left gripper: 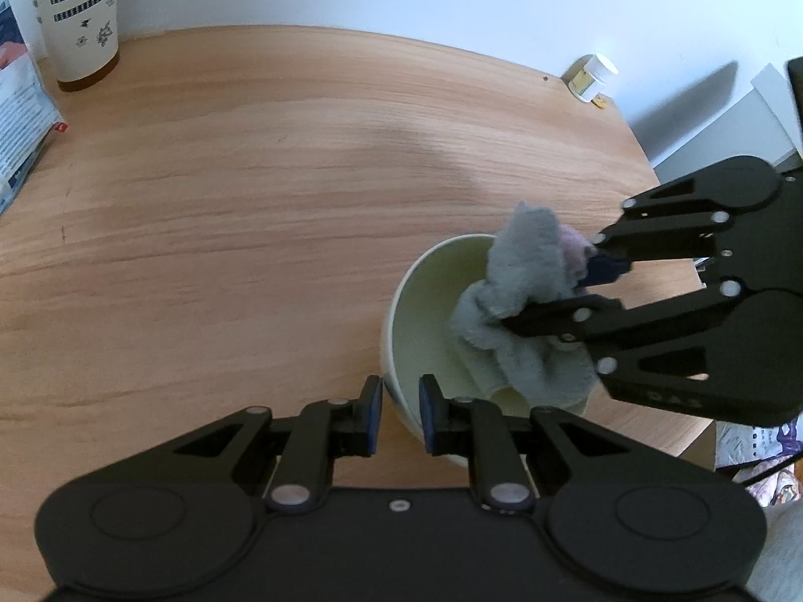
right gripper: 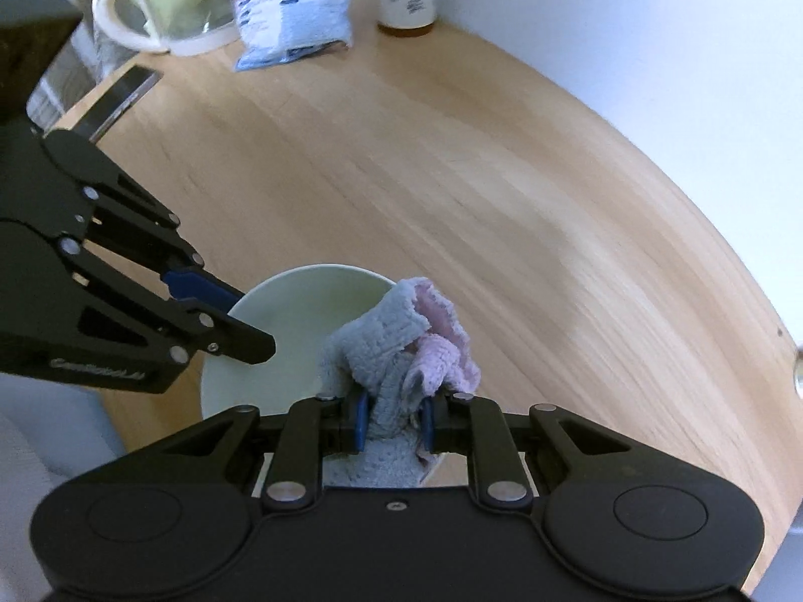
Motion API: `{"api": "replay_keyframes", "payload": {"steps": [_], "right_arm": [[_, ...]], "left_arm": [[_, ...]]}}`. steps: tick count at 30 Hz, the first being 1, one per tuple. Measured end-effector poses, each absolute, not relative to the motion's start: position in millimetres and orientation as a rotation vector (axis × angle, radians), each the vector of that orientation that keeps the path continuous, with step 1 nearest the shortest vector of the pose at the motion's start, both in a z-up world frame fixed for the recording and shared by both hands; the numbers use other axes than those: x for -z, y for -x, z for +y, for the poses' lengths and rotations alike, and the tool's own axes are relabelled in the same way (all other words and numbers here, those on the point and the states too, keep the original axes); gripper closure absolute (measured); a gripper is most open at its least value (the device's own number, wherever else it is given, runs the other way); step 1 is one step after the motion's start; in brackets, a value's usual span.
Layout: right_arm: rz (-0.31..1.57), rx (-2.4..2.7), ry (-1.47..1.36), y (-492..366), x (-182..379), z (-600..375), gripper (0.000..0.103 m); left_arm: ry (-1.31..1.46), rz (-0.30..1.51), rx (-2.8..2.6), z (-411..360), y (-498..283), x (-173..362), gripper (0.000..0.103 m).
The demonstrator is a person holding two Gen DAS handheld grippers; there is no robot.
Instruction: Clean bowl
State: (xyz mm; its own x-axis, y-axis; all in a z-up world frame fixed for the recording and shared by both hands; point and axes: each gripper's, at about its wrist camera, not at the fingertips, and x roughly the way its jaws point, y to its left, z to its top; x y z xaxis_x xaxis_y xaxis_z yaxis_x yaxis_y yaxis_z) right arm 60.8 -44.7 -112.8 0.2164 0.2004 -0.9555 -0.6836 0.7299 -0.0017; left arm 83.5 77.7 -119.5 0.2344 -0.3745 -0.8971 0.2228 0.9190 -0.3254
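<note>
With left tool (left gripper: 400, 414) pinching the bowl (left gripper: 426, 321) rim on the desk (left gripper: 251, 200) and right tool (right gripper: 391, 424) clamping the cloth (right gripper: 396, 346) inside: risk of tipping, from sideways wiping against that one-sided rim hold.

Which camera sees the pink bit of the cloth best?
The right wrist view: the cloth's pink side faces it, close and unhidden. The left wrist view shows mostly grey cloth, with only a pink sliver by the right gripper.

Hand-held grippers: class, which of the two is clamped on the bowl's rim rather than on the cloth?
The left hand-held gripper: its pads pinch the pale bowl wall. The right hand-held gripper holds the grey-pink cloth.
</note>
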Motion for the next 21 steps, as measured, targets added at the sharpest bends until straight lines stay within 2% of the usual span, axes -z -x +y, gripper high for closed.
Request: {"api": "replay_keyframes", "payload": {"steps": [14,18,21], "right_arm": [[1.272,-0.647,0.484,-71,146,-35,0.083],[1.27,-0.672,0.449,-70,150,-30,0.08],[1.269,-0.694,0.424,-71,146,-34,0.081]], "left_arm": [[0.147,1.276,0.423,82,-83,119,0.087],[0.162,1.281,0.423,85,-83,119,0.087],[0.164,1.28,0.424,86,-82,119,0.087]]}}
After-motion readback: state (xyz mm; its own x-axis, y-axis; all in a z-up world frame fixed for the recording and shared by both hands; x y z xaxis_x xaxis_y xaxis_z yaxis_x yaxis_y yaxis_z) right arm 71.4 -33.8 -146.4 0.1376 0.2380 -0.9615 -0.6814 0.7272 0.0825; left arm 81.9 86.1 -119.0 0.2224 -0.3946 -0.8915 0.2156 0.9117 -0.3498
